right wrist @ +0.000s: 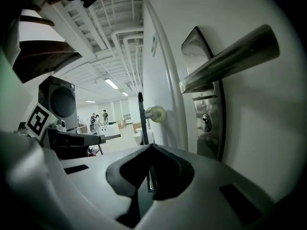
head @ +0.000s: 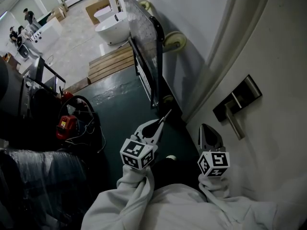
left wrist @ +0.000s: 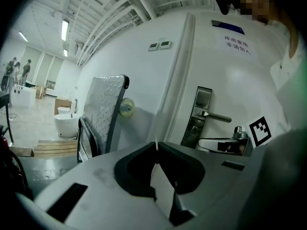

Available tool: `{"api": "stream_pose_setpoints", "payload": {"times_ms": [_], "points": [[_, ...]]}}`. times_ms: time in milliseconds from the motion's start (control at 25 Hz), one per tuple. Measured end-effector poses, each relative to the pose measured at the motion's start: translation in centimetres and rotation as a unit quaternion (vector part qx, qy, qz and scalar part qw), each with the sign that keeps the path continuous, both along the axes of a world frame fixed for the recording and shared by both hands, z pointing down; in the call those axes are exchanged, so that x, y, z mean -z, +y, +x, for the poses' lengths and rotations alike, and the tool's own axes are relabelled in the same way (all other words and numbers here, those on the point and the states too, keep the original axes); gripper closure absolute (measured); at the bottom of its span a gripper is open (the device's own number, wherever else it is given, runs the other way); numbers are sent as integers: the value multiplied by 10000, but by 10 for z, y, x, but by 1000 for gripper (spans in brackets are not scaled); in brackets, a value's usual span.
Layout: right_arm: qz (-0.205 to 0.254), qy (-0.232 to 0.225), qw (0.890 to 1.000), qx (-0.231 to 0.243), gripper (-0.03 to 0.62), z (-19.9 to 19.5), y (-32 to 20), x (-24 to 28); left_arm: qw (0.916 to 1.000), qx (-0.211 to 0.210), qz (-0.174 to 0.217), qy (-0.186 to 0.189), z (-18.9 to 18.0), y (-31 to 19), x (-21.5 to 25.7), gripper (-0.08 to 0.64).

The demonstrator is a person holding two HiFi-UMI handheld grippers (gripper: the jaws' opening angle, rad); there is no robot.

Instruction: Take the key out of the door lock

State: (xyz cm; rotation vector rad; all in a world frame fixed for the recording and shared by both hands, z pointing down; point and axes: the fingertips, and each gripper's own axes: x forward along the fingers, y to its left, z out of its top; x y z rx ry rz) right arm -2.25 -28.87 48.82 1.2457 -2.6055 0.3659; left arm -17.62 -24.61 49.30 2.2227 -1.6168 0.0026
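The steel lock plate [head: 238,98] with its lever handle [head: 235,115] sits on the white door at the right. In the right gripper view the keyhole [right wrist: 206,122] under the handle [right wrist: 225,56] shows no key in it. My left gripper [head: 160,123] is held away from the door, shut on the key [head: 166,115], a thin metal blade that sticks out past its tips. The same key [right wrist: 112,137] pokes out of that gripper in the right gripper view, and shows edge-on between the pads [left wrist: 156,145]. My right gripper [head: 211,129] hangs below the lock, shut and holding nothing.
A platform trolley [head: 144,42] leans upright against the wall left of the door, its wheels [head: 175,41] pointing out. On the floor beyond it are a wooden pallet [head: 110,63] and a white bathtub [head: 112,28]. A red tool [head: 66,124] and cables lie at the left. People [head: 19,28] stand far back.
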Motion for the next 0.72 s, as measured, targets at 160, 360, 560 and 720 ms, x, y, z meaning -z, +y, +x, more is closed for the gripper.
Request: {"api": "stream_pose_setpoints", "payload": {"times_ms": [160, 360, 560, 720], "points": [[-21, -31, 10000, 75, 541, 0, -2, 1, 9997, 175, 127, -147, 1, 1, 2, 532], [-3, -1, 9999, 128, 541, 4, -4, 1, 9991, 244, 206, -268, 3, 2, 3, 532], [19, 5, 9998, 193, 541, 5, -5, 2, 9992, 271, 207, -214, 5, 0, 3, 532], [25, -7, 9998, 201, 541, 7, -6, 3, 9992, 245, 229, -226, 8, -2, 5, 532]]}}
